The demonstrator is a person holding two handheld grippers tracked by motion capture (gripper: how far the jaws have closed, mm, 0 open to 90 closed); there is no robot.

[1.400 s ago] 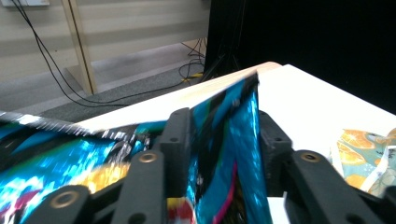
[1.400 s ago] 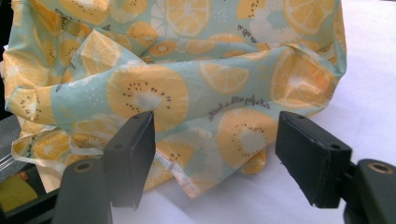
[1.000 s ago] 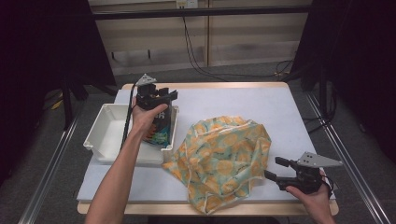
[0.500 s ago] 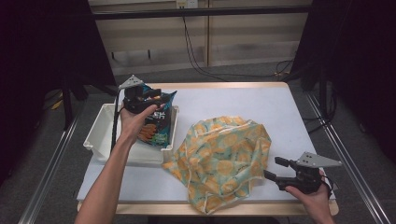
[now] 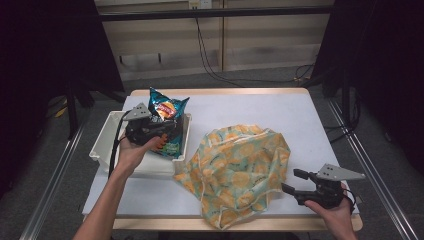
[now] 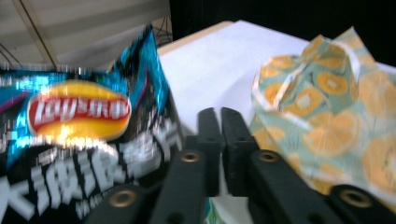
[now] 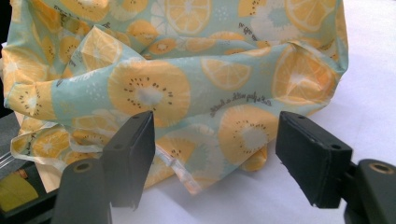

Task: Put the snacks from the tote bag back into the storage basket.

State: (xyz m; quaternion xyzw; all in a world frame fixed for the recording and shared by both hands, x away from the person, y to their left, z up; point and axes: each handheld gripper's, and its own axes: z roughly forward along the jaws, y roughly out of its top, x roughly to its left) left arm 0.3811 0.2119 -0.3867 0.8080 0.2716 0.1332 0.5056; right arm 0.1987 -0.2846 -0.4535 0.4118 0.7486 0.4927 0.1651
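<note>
Blue chip bag pinched in the closed left hand-held gripper above the white tray; the open right hand-held gripper faces the orange-print bag on bare counter.

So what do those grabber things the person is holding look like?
Each hand-held gripper, the left and the right, is black with two flat, blocky jaws and brass-coloured rivets. A grey three-cornered plate sits on top, and a black cable trails from the left one. The forearms are bare, with no sleeves.
</note>
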